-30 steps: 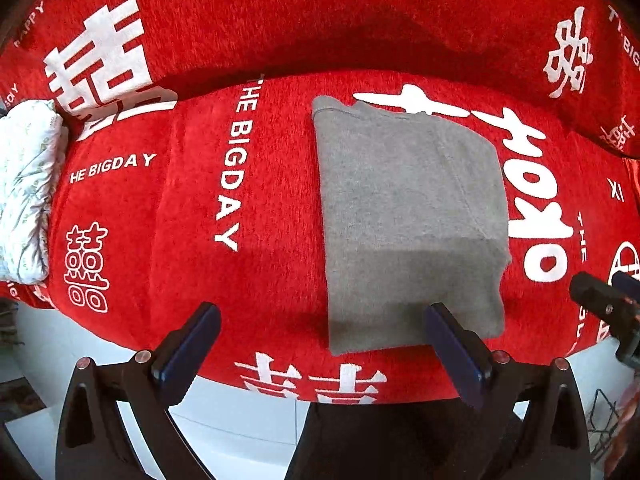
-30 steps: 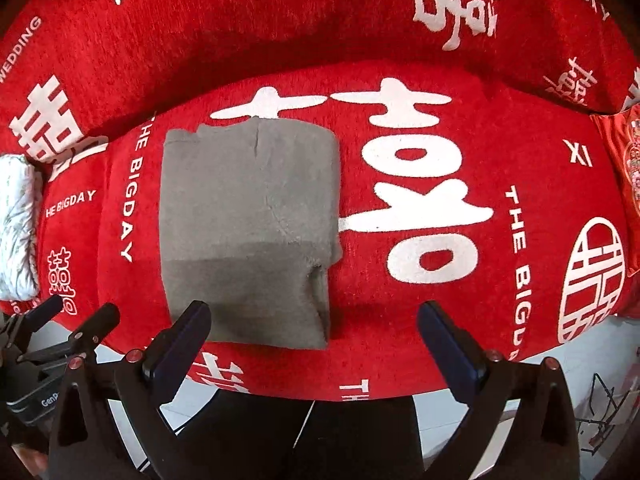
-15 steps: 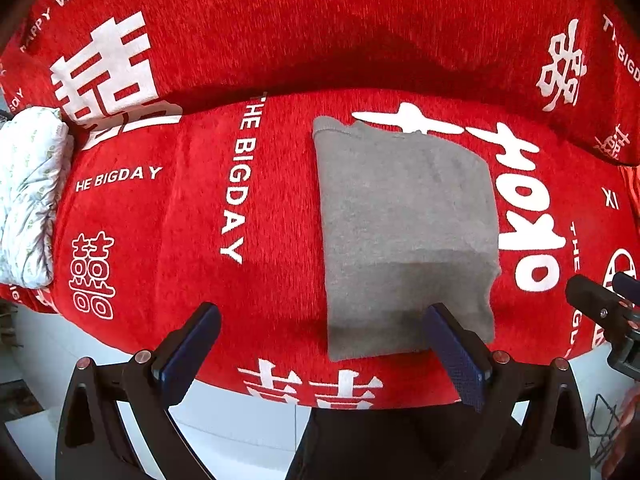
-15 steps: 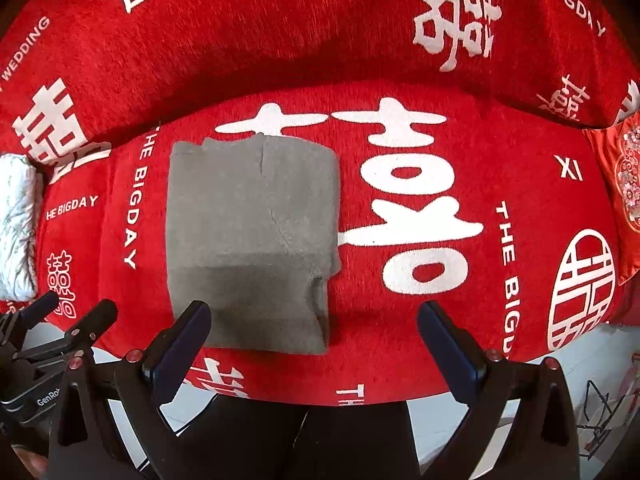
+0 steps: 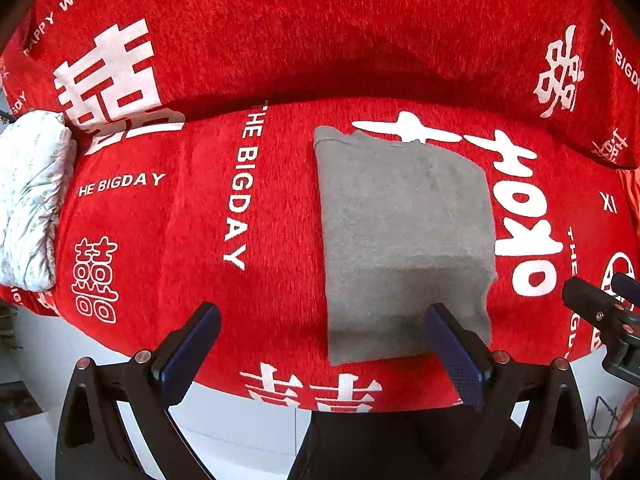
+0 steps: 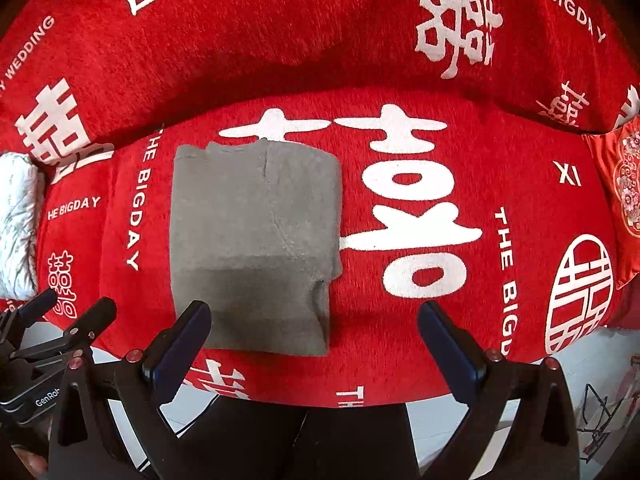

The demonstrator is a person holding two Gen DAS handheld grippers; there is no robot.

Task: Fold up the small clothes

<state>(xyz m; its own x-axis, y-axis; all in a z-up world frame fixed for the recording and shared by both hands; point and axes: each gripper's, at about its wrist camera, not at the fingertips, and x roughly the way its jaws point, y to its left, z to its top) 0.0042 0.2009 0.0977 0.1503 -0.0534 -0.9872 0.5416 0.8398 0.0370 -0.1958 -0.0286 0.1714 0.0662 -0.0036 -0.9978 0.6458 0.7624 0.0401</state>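
Observation:
A grey garment [image 5: 404, 240] lies folded into a rectangle on the red sofa seat [image 5: 200, 220]. It also shows in the right wrist view [image 6: 256, 240], left of centre. My left gripper [image 5: 320, 344] is open and empty, held back above the seat's front edge, its right finger over the garment's near edge. My right gripper [image 6: 316, 340] is open and empty, also back from the seat, its left finger over the garment's near left corner. Neither touches the cloth.
The red cover with white lettering runs up the sofa backrest [image 5: 320, 32]. A white patterned bundle of cloth [image 5: 32, 196] lies at the seat's left end. A red embroidered cushion [image 6: 620, 192] is at the right end. White floor [image 5: 240, 420] is below the seat edge.
Both grippers have drawn back and up a little from the sofa, so the garment sits lower and smaller in view. The garment has not moved.

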